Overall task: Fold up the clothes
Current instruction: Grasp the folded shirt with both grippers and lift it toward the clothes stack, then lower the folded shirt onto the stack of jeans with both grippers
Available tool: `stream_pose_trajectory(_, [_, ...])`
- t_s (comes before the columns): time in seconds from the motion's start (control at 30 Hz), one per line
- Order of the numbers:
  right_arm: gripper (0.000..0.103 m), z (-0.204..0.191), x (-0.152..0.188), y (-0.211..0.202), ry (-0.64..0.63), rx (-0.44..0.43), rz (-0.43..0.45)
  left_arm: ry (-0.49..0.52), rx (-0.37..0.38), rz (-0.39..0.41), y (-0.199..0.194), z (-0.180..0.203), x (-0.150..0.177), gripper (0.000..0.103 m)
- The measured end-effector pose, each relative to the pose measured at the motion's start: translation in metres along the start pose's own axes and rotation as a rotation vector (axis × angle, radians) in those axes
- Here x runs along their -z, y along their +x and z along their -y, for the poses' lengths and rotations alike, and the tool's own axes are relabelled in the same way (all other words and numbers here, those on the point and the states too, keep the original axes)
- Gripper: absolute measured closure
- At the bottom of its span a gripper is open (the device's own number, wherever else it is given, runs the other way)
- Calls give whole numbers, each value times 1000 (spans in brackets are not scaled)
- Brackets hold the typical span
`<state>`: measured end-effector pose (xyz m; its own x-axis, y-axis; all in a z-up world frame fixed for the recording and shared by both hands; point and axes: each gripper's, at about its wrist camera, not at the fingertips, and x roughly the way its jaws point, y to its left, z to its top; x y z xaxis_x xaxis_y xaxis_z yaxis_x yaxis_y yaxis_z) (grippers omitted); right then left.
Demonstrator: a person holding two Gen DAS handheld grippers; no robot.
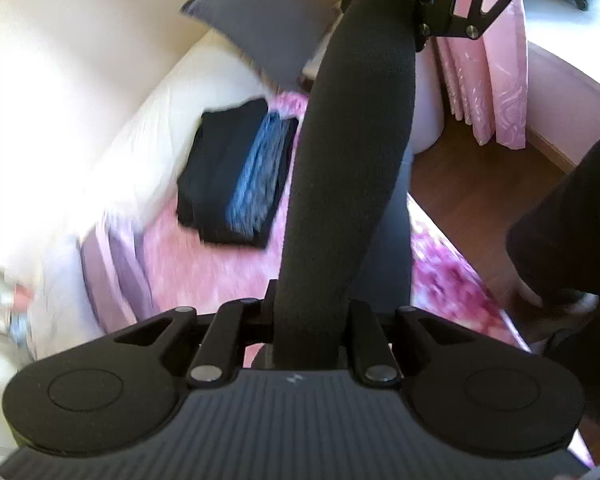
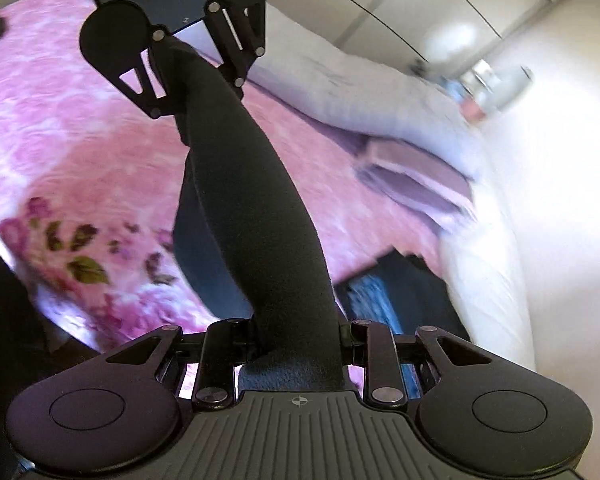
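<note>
A long black garment [image 1: 352, 140] hangs stretched between my two grippers above the bed. In the left wrist view my left gripper [image 1: 312, 312] is shut on its near end, and my right gripper [image 1: 420, 8] pinches the far end at the top. Seen from the right wrist, the garment [image 2: 252, 200] rises from my right gripper [image 2: 300, 332], which is shut on it, to the left gripper [image 2: 192, 60] above. A folded stack of black and blue clothes [image 1: 236, 172] [image 2: 392, 296] lies on the bed beyond it.
A pink floral blanket [image 1: 204, 264] [image 2: 60, 128] covers the bed. A grey pillow [image 1: 260, 12] lies at its head, a folded lilac cloth [image 2: 416, 176] beside white bedding [image 2: 360, 88]. Pink curtains [image 1: 496, 68] hang over a wood floor [image 1: 468, 192]. A person's dark clothing [image 1: 572, 220] stands right.
</note>
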<state>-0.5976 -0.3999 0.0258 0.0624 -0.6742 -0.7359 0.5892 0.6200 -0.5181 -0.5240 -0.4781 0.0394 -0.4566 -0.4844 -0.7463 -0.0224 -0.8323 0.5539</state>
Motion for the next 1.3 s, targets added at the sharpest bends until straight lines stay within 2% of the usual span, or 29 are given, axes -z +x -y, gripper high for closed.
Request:
stream_pose_trajectory(0.17, [76, 78, 19, 23, 44, 39, -25, 80, 4, 39, 52, -46, -39, 90])
stream_pose_trajectory(0.33, [76, 169, 45, 62, 58, 70, -16, 63, -40, 23, 138, -120, -91, 90])
stream_pose_trajectory(0.5, [76, 296, 70, 132, -4, 104, 51, 15, -129, -37, 227, -215, -149, 90])
stream_pose_trajectory(0.6, [76, 371, 80, 170, -51, 165, 106, 2, -229, -32, 271, -271, -179, 90])
stream_pose_trajectory(0.67, [76, 410, 89, 194, -85, 215, 145, 12, -304, -18, 299, -293, -190, 90])
stream_pose_trajectory(0.73, [76, 436, 100, 222, -103, 250, 176, 23, -325, -8, 335, -306, -191, 90])
stream_pose_trajectory(0.8, [75, 442, 120, 257, -113, 261, 183, -4, -273, -18, 379, -297, -181, 90])
stream_pose_trajectory(0.87, [75, 433, 142, 296, -101, 227, 160, -44, -197, -55, 427, -279, -166, 89])
stream_pose_trajectory(0.93, [74, 412, 168, 346, -67, 131, 102, -93, -100, -117, 479, -252, -147, 89])
stream_pose_trajectory(0.97, [74, 401, 180, 367, -61, 80, 67, -84, -56, -159, 501, -235, -139, 87])
stream_pose_trajectory(1.0, [74, 386, 189, 385, -81, 28, 25, -54, -50, -180, 513, -218, -133, 83])
stream_pose_trajectory(1.03, [73, 372, 198, 401, -106, -13, -11, -25, -45, -200, 525, -202, -126, 83])
stream_pose_trajectory(1.1, [68, 350, 207, 406, -194, 16, -11, -47, -83, -168, 517, -196, -123, 82])
stream_pose_trajectory(1.2, [65, 351, 217, 391, -170, 47, -1, -80, -120, -147, 492, -203, -118, 78])
stream_pose_trajectory(1.3, [64, 353, 222, 374, -152, 76, -13, -56, -151, -152, 481, -200, -113, 77])
